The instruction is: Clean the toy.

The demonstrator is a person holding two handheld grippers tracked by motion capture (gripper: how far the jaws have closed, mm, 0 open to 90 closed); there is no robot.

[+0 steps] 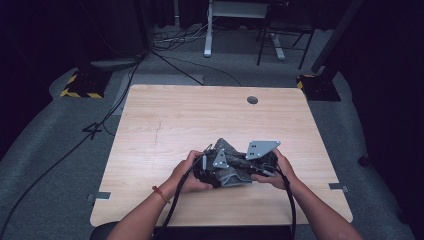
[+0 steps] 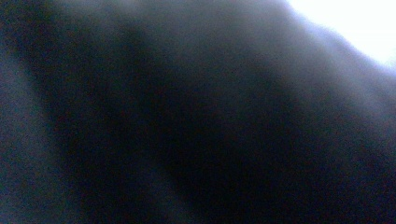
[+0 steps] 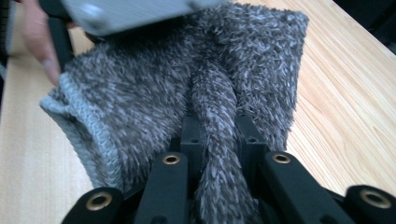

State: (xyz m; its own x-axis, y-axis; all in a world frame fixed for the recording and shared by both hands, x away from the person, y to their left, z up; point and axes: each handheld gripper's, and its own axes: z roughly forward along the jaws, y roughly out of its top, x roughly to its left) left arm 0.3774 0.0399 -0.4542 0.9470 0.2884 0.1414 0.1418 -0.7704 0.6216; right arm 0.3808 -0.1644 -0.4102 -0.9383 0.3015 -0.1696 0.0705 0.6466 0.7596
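- R gripper (image 3: 212, 135): my jaws are closed tight on a pinched ridge of the fuzzy grey sock (image 3: 154, 93). The fold runs up between the pads; the pads themselves are buried in pile, so can't see the contact faces.
- Sock's ribbed cuff hangs at left in the right gripper view, slightly off the table (image 3: 341, 107). Far corner of the fabric is cut off by the grey plate of the other gripper at the top edge.
- L gripper (image 1: 209, 167): left gripper view is a dark blur w/ a blown-out patch top right, lens is smothered, prob. by fabric, can't confirm. Jaws not visible there. In the high view the tips are lost under the sock, but they're clamped all the way in; reads as gripping the sock, though the exact pinch pt is hidden.
- Left hand (image 1: 187, 172) and right hand (image 1: 272, 172) are close together, sock bunched between them, near the table's front-centre.
- Sock's shape in the high view is hard to read: dark lump, mostly covered by both plates and gripper bodies.
- Farther back: round grommet hole (image 1: 252, 100) near the far edge. Beyond that the floor is dim, w/ cables and stand legs barely legible.
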